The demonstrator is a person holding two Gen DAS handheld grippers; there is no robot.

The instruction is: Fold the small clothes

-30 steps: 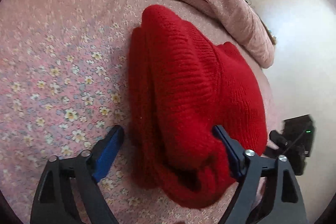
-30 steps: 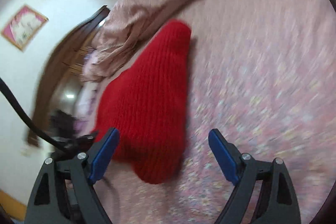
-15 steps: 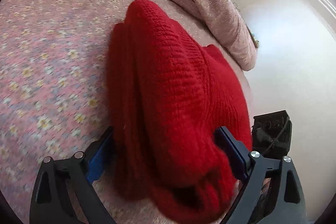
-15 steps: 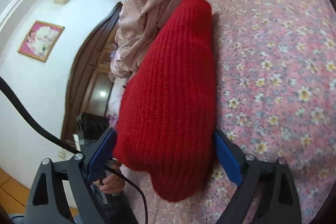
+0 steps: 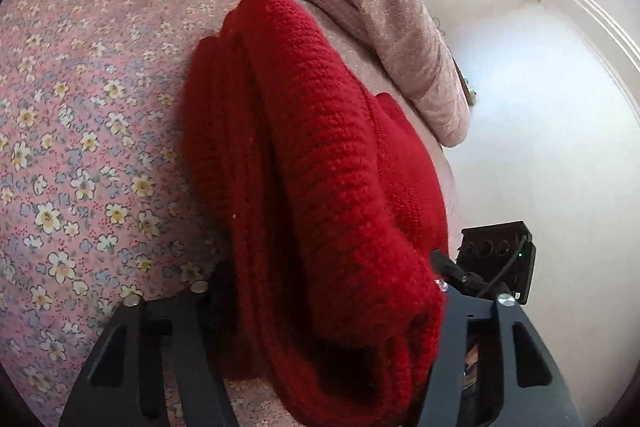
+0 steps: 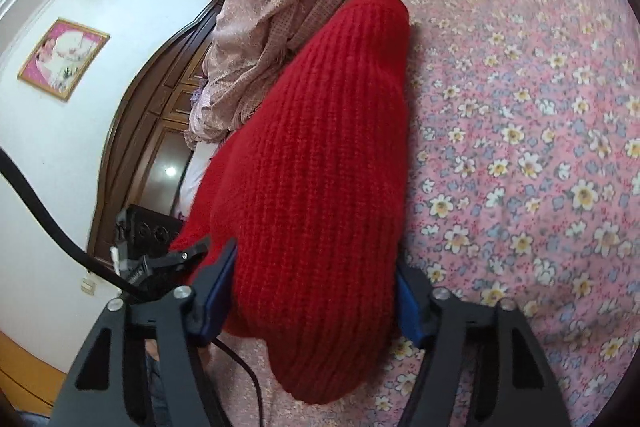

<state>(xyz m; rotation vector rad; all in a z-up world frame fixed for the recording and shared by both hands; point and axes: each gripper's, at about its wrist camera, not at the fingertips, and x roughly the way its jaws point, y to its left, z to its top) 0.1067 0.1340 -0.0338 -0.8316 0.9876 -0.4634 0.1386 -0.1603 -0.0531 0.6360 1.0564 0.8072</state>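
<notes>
- The red knit sweater [image 5: 320,167] lies bunched lengthwise in the middle of the frame on the flowery bed [image 5: 80,147], looks like so both ends can be grabbed at once.
- Left tool [image 5: 328,279]: partly open, fingers pressing the sweater's thick end from both sides.
- Right tool [image 6: 316,283]: same deal at the bottom centre, blue pads [image 6: 218,291] squeezing the knit, the sweater's tip poking out below them.

Close opposing wrist views, shared red knit garment [image 5: 320,187]
</notes>
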